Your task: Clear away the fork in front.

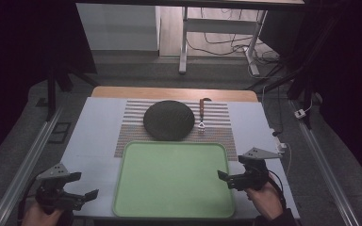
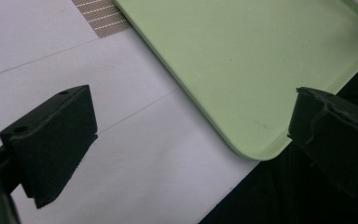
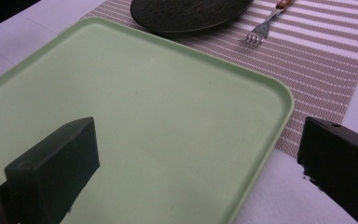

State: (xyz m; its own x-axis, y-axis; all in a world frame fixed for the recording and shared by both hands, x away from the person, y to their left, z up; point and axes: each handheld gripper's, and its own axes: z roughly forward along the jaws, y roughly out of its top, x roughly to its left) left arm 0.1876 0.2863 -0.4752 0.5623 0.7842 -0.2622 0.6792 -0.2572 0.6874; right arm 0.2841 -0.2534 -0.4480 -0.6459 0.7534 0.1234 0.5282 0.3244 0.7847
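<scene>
A pale green tray [image 1: 174, 179] lies empty at the table's near middle. Behind it a dark round plate [image 1: 168, 119] rests on a striped placemat [image 1: 219, 123], with a wooden-handled fork [image 1: 201, 113] to its right. My left gripper [image 1: 86, 186] hovers open by the tray's near left corner [image 2: 256, 149], nothing between its jaws. My right gripper [image 1: 228, 179] stands open over the tray's right edge [image 3: 279, 116]. The right gripper view looks across the tray to the plate [image 3: 191, 11] and the fork [image 3: 261, 30].
The white table top [image 1: 96, 127] ends in a wooden strip at the back. A white cable and plug [image 1: 283, 143] lie at the right edge. Rails run along both sides of the table, with a desk frame [image 1: 185, 40] on the floor beyond.
</scene>
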